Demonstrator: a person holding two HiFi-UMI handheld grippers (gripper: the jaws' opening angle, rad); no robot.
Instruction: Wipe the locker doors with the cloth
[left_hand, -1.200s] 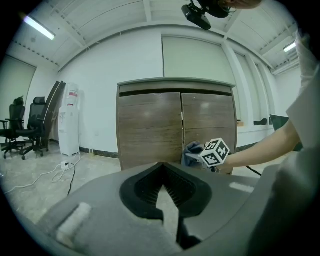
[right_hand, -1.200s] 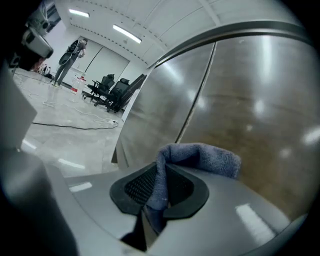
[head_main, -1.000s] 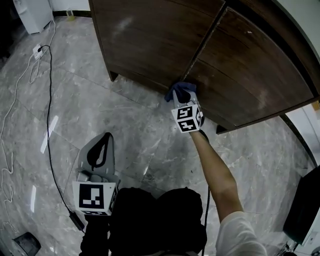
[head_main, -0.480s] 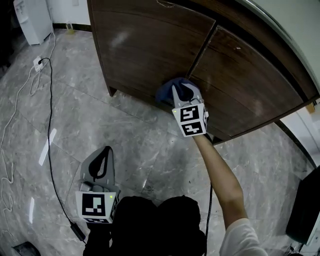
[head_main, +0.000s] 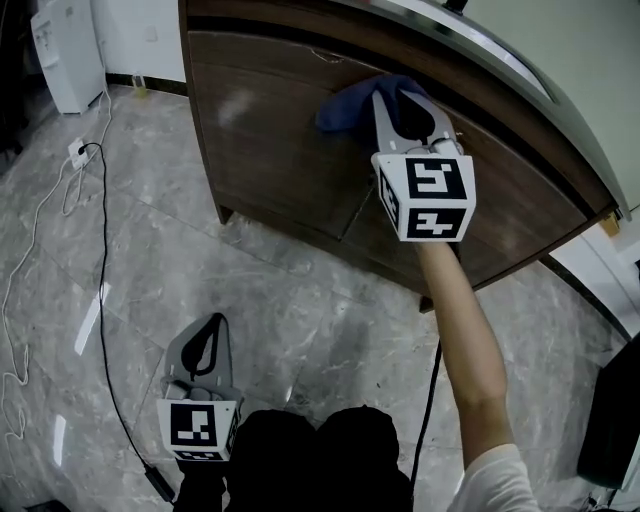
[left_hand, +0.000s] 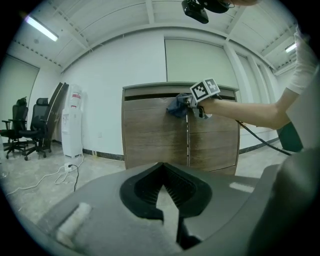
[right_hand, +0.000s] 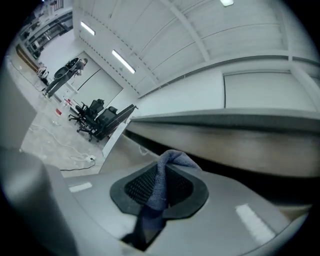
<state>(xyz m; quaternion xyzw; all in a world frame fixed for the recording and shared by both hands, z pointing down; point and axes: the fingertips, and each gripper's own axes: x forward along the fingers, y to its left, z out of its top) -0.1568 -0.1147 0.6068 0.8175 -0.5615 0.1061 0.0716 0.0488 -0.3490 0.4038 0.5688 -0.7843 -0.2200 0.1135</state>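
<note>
The blue terry cloth (head_main: 348, 104) is clamped in the jaws of the right gripper (head_main: 405, 112) and pressed against the top of the dark brown wooden locker doors (head_main: 270, 150), so its bunched end does the rubbing. The left gripper (head_main: 205, 345), jaws together on nothing, hangs near and low over the grey marble floor (head_main: 130, 250), likely just out of the way.

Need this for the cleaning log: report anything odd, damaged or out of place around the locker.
Nothing is damaged or spilled. The left locker door carries a pale smudge on its dark wood, left of the cloth. Loose cables trail across the floor.
</note>
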